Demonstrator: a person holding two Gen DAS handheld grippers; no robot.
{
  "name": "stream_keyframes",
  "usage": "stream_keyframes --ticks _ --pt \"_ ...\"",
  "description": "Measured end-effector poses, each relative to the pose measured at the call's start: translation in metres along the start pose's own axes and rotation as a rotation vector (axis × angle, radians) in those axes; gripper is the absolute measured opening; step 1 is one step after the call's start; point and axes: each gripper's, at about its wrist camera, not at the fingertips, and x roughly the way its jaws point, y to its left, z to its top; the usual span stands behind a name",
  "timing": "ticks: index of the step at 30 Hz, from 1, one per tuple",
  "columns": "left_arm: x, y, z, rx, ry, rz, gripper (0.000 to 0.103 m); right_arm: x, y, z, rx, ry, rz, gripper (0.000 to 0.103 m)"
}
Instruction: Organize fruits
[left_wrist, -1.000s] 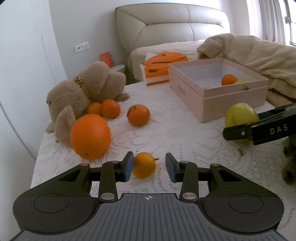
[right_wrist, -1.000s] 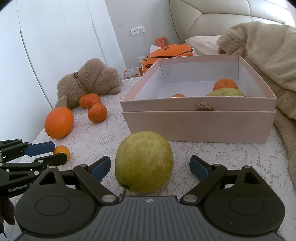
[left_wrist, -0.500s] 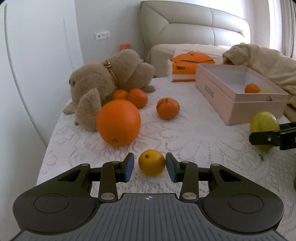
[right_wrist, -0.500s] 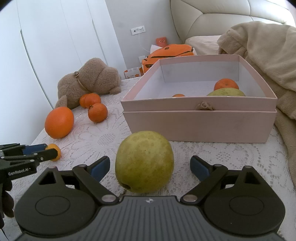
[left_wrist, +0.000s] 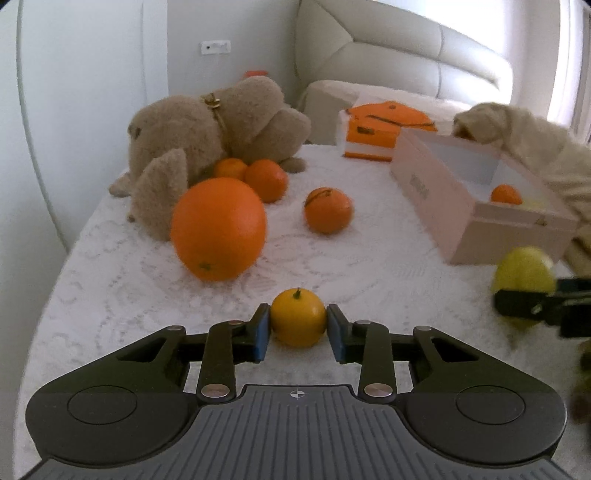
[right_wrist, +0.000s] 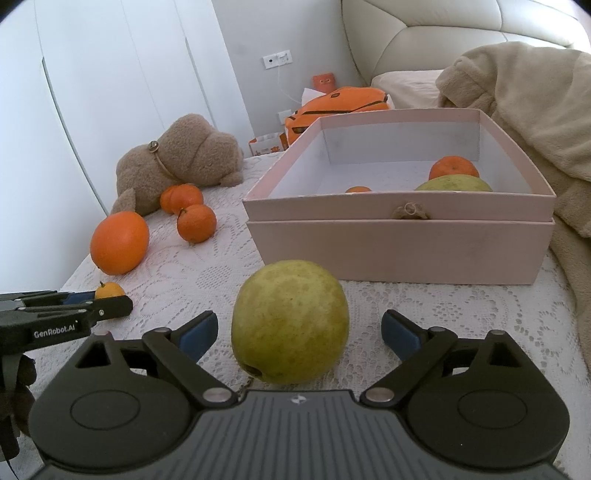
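Left wrist view: my left gripper (left_wrist: 298, 328) is closing on the small round yellow-orange citrus (left_wrist: 298, 317) – pads touching both sides; pale pink open box (left_wrist: 480, 206) sits ahead-right; right gripper (right_wrist: 298, 334) gapes around the big green-yellow fruit (right_wrist: 290, 321).

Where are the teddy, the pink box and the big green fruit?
Teddy bear (right_wrist: 177, 158), right wrist view, on its furry back.
Pink box (right_wrist: 399, 247), right wrist view, on its front wall.
Green fruit (right_wrist: 290, 321), right wrist view, on its rounded front, between open fingers.
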Motion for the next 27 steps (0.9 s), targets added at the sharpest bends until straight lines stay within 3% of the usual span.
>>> stream_keyframes --ticks 5,10,15,21,27 --pt "-0.004 -0.017 0.001 -0.009 -0.054 -0.043 0.037 0.000 0.001 0.001 0.007 0.015 0.025 0.103" --pt "0.000 -0.031 -0.002 -0.031 -0.112 -0.088 0.037 0.000 -0.007 0.004 0.066 0.025 0.063 0.103" --pt "0.007 -0.035 -0.010 -0.044 -0.116 -0.137 0.037 0.001 0.000 0.005 0.033 0.057 0.047 0.103" --pt "0.006 -0.026 -0.013 -0.082 -0.123 -0.194 0.037 -0.005 0.012 -0.001 -0.062 0.074 -0.006 0.102" --pt "0.012 -0.022 -0.013 -0.112 -0.101 -0.208 0.037 -0.030 0.003 -0.010 -0.128 0.036 -0.146 0.098"
